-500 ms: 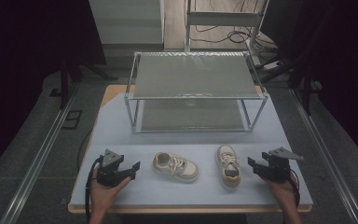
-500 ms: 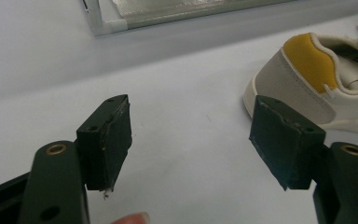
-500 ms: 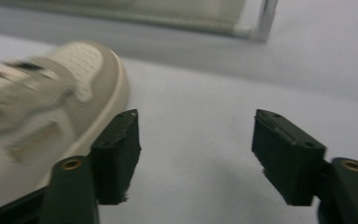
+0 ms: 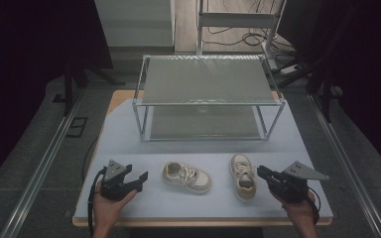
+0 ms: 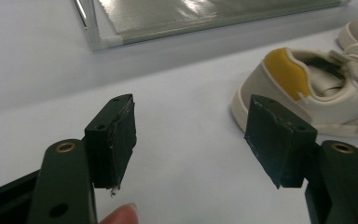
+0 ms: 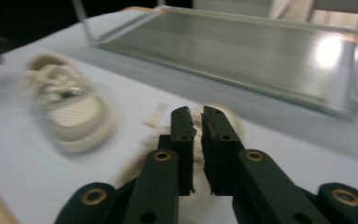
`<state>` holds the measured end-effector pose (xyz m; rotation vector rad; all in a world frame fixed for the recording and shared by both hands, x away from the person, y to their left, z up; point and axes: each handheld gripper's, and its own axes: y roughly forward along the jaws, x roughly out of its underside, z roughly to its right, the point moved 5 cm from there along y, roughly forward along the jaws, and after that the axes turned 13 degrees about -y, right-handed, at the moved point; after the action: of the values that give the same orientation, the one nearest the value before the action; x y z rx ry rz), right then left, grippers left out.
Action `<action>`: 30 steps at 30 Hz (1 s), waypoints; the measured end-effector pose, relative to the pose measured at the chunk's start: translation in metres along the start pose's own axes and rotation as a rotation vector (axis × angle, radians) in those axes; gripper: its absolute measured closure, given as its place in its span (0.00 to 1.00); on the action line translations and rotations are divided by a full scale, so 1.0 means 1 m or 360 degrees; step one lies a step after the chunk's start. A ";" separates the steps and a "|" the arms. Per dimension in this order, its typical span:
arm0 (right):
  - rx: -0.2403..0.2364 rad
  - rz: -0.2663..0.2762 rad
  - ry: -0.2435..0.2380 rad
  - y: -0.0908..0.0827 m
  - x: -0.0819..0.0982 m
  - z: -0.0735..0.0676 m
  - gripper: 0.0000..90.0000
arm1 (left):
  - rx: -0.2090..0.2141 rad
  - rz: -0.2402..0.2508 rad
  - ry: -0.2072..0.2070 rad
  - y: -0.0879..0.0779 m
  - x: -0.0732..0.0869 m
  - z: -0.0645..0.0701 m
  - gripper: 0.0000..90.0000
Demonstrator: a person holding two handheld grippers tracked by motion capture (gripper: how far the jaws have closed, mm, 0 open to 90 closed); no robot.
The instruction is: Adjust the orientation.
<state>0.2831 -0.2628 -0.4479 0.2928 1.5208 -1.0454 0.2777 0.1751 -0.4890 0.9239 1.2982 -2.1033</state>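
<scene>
- Dark surroundings frame a pale worktop (image 4: 129,134), with grey floor and metal rails at either side in the high view.
- Two small shoes lie on the near part of that worktop, between the two hands.
- One, the left shoe (image 4: 186,177), is a cream sneaker with white laces and a yellow heel patch; it lies on its sole, heel toward the person's left, toe toward the right.
- Its partner, the right shoe (image 4: 242,177), lies near it but apart, toe pointing away from the person and heel toward the near edge.
- In the left gripper view the yellow-heeled sneaker (image 5: 317,93) sits just past the right-hand jaw, not between the jaws.
- Left tongs (image 4: 138,179) rest low at the near left of the worktop, held in the left hand (image 4: 108,208); the jaws stand well apart with bare worktop between them, gripping nothing.
- Right tongs (image 4: 264,173) sit at the near right in the right hand (image 4: 300,210), pointing at the right shoe and just beside its heel.
- Their jaws are drawn almost together, with a thin slit left, and nothing is caught between them; whether the tips touch the shoe I cannot tell.
- From the right gripper view the scene is blurred: one shoe (image 6: 65,116) lies to the left, another pale shape sits right behind the jaw tips.
- Farther back stands a two-level shelf rack (image 4: 208,99) with a metal frame, well apart from both shoes.
</scene>
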 end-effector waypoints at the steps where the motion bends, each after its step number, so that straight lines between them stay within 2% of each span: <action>1: -0.0030 0.0010 -0.0017 0.001 -0.004 -0.007 0.95 | 0.0008 -0.0006 0.0000 0.000 0.000 0.001 0.37; 5: -0.0149 0.0029 -0.0074 0.011 -0.014 -0.034 0.98 | 0.0033 -0.0060 -0.0013 0.000 0.002 0.003 0.38; 7: -0.0170 0.0025 -0.0085 0.014 -0.015 -0.039 0.98 | 0.0040 -0.0073 -0.0015 0.001 0.002 0.004 0.39; 8: -0.0229 0.0019 -0.0108 0.022 -0.018 -0.055 0.99 | 0.0040 -0.0096 -0.0016 0.003 0.004 0.004 0.39; 9: -0.0255 0.0012 -0.0126 0.025 -0.019 -0.061 0.99 | 0.0032 -0.0102 -0.0014 0.004 0.005 0.004 0.39; 10: -0.0255 0.0012 -0.0126 0.025 -0.019 -0.061 0.99 | 0.0032 -0.0102 -0.0014 0.004 0.005 0.004 0.39; 11: -0.0292 -0.0012 -0.0157 0.034 -0.021 -0.076 0.99 | 0.0036 -0.0107 -0.0013 0.005 0.005 0.005 0.39; 12: -0.0292 -0.0012 -0.0157 0.034 -0.021 -0.076 0.99 | 0.0036 -0.0107 -0.0013 0.005 0.005 0.005 0.39; 13: -0.0341 -0.0046 -0.0185 0.045 -0.021 -0.092 0.99 | 0.0040 -0.0107 -0.0016 0.004 0.005 0.005 0.39; 15: -0.0359 -0.0060 -0.0197 0.049 -0.020 -0.098 0.99 | 0.0045 -0.0103 -0.0020 0.004 0.004 0.006 0.39; 16: -0.0396 -0.0109 -0.0230 0.061 -0.016 -0.113 0.99 | 0.0043 -0.0103 -0.0019 0.003 0.004 0.006 0.38; 17: -0.0414 -0.0132 -0.0244 0.067 -0.014 -0.120 0.99 | 0.0043 -0.0107 -0.0018 0.003 0.004 0.006 0.38; 21: -0.0430 -0.0208 -0.0301 0.084 -0.007 -0.140 0.99 | 0.0052 -0.0113 -0.0021 0.003 0.005 0.007 0.38; 26: -0.0400 -0.0273 -0.0329 0.094 0.001 -0.146 0.99 | 0.0060 -0.0110 -0.0025 0.001 0.005 0.008 0.38; 27: -0.0381 -0.0291 -0.0338 0.096 0.003 -0.145 0.99 | 0.0059 -0.0110 -0.0027 0.001 0.005 0.008 0.38; 28: -0.0314 -0.0330 -0.0368 0.100 0.007 -0.143 0.99 | 0.0058 -0.0112 -0.0028 0.001 0.005 0.007 0.38; 29: -0.0314 -0.0330 -0.0368 0.100 0.007 -0.143 0.99 | 0.0058 -0.0112 -0.0028 0.001 0.005 0.007 0.38; 30: -0.0267 -0.0361 -0.0378 0.103 0.009 -0.139 1.00 | 0.0059 -0.0122 -0.0032 0.002 0.005 0.006 0.38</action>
<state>0.2600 -0.1055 -0.5165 -0.1207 1.4365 -1.0790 0.2739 0.1683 -0.4920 0.8790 1.3078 -2.1963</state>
